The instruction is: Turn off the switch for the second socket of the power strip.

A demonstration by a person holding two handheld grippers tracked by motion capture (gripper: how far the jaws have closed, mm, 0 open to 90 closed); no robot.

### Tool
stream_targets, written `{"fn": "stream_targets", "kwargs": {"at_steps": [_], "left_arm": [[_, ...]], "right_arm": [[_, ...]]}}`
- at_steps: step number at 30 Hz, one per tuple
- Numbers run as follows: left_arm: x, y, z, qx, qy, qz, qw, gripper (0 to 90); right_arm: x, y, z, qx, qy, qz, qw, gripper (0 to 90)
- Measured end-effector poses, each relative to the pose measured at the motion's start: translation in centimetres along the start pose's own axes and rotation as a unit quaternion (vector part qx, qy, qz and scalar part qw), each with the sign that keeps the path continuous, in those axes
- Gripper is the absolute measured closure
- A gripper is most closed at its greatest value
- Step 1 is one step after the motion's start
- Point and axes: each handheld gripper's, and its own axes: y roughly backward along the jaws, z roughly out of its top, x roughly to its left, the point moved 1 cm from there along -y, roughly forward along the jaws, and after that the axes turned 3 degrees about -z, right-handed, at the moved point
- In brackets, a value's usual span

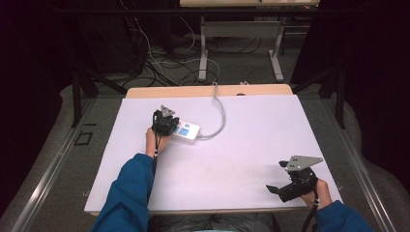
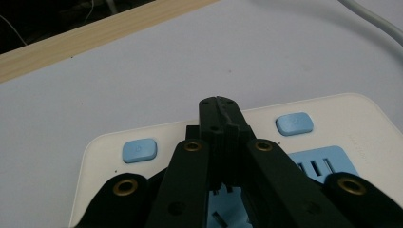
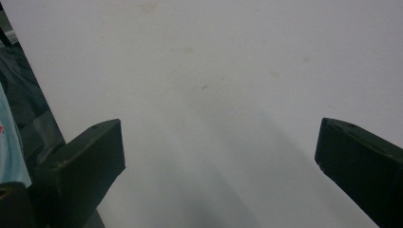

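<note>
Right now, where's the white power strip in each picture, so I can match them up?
High view: the power strip lies left of centre on the white table, under the shut left gripper.
Left gripper view: it spans the lower half, behind the closed jaws.
Right gripper view: bare tabletop.
Shared landmark: its grey cable.

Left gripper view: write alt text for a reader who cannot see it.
The left tongs, shut, point down over a white power strip between its two blue buttons. The strip lies on a pale table mat; its grey cable runs off at top right.
</note>
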Motion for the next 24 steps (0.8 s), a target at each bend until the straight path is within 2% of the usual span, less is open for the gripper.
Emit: {"fn": "stream_targets", "kwargs": {"at_steps": [4, 7, 12, 21, 24], "left_arm": [[0.06, 0.0, -0.03, 0.0, -0.004, 0.001, 1.0, 90.0], [0.05, -0.02, -0.07, -0.003, 0.004, -0.002, 1.0, 90.0], [0.17, 0.0, -0.05, 0.0, 0.0, -0.004, 1.0, 90.0], [0.16, -0.07, -0.08, 0.0, 0.011, -0.006, 0.9999, 90.0], [0.18, -0.09, -0.05, -0.001, 0.009, -0.005, 0.9999, 90.0]], "right_arm": [[-0.01, -0.02, 0.0, 0.003, -0.001, 0.002, 1.0, 2.2], [-0.03, -0.01, 0.01, 0.001, 0.002, 0.001, 1.0, 2.2], [-0.05, -0.05, 0.01, 0.002, 0.002, 0.002, 1.0, 2.2], [0.01, -0.11, 0.01, -0.001, 0.001, -0.001, 1.0, 2.2], [-0.01, -0.11, 0.0, -0.001, 0.002, 0.0, 1.0, 2.3]]}}
